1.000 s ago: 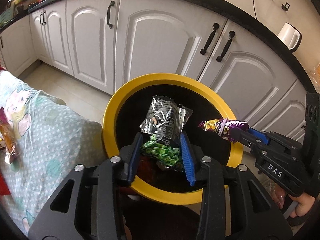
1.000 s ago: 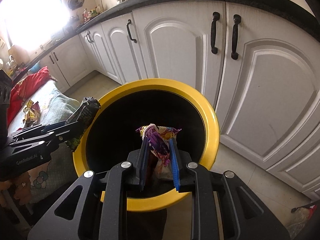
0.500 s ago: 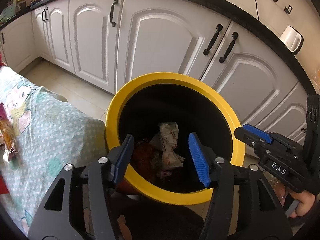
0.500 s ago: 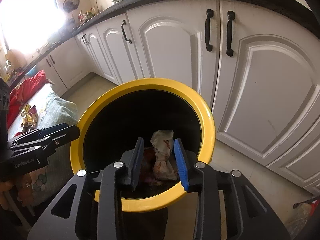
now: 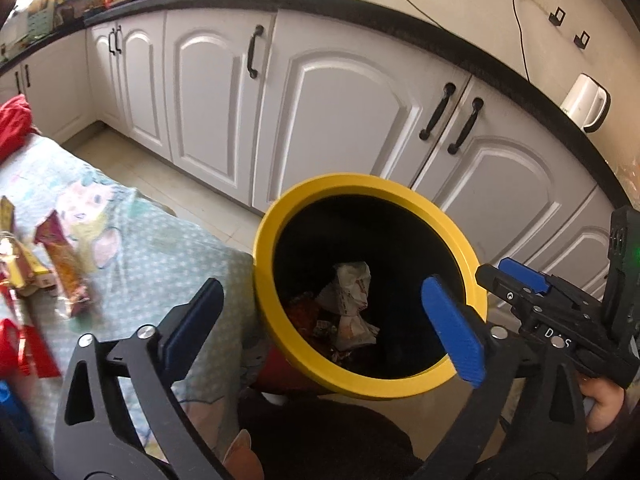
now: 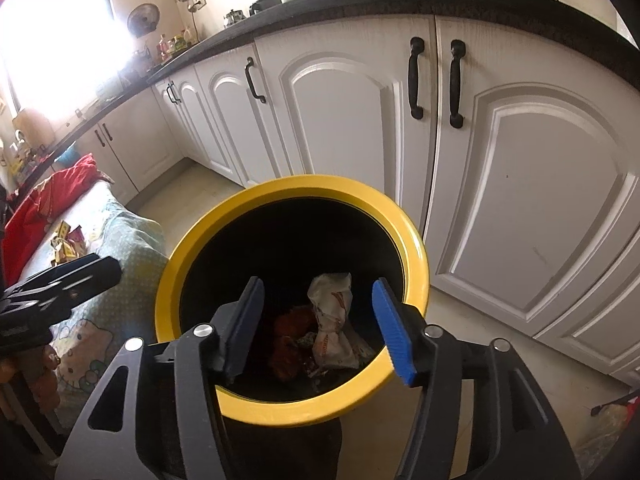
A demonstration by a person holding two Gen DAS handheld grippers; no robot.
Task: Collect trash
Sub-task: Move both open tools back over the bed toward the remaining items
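Now that both grippers have let go over the bin [image 5: 280, 216], the green snack pack and the purple wrapper they carried a second ago are gone from the fingers! The left gripper [image 5: 324, 320] is spreading wide, its blue pads with nothing between them, only the dark mouth of the bin showing through the gap. The right gripper [image 6: 320, 320] is opening too, about half spread, and it holds nothing either. Down inside the bin sits a crumpled white wrapper [image 5: 352, 300] beside some reddish litter [image 6: 292, 332]; the two dropped packs I cannot pick out in the dark down there, so I judge they fell in below.

That is two more pieces collected. But look left: on the bed [image 5: 160, 248], just beside the bin, an orange packet [image 5: 64, 276] and yellow packets [image 5: 20, 276] lie on the patterned sheet. So the job is not finished, by my reading. The likely next move is a swing toward the bed with empty fingers ready for another pick.
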